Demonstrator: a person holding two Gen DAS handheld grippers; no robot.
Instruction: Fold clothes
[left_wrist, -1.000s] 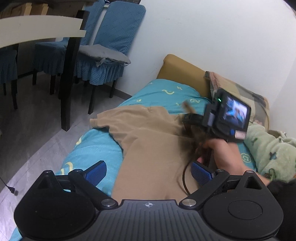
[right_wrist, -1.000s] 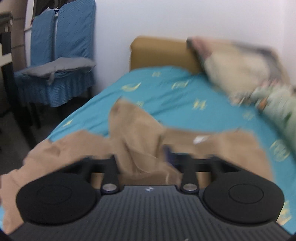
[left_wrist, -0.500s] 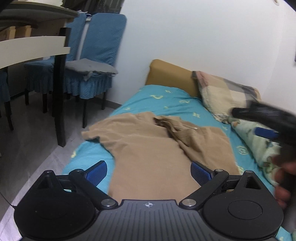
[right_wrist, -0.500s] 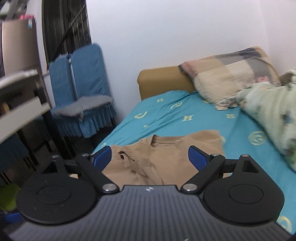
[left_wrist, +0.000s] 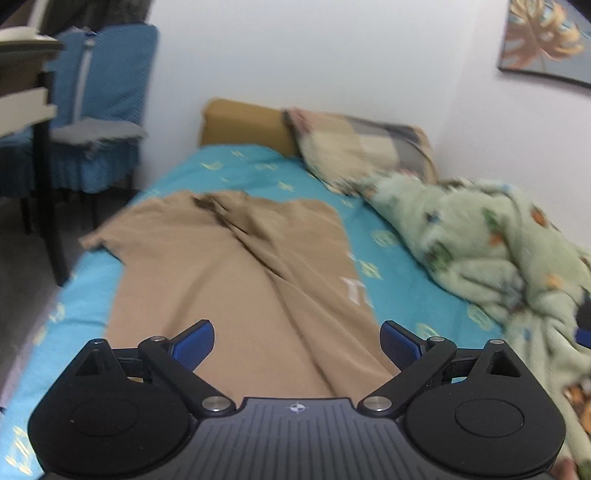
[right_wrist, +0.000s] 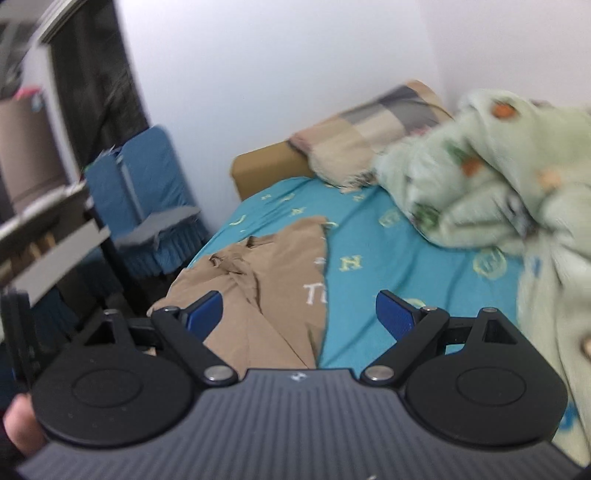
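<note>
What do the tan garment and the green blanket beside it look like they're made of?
Tan garment: looks like thin, matte knit, likely cotton jersey; it lies limp on the teal sheet with soft, shallow creases and no sheen. Green blanket: seemingly plush fleece, judging by its fuzzy nap and thick, rounded folds. Motion blur leaves the weave of both unconfirmed.
</note>
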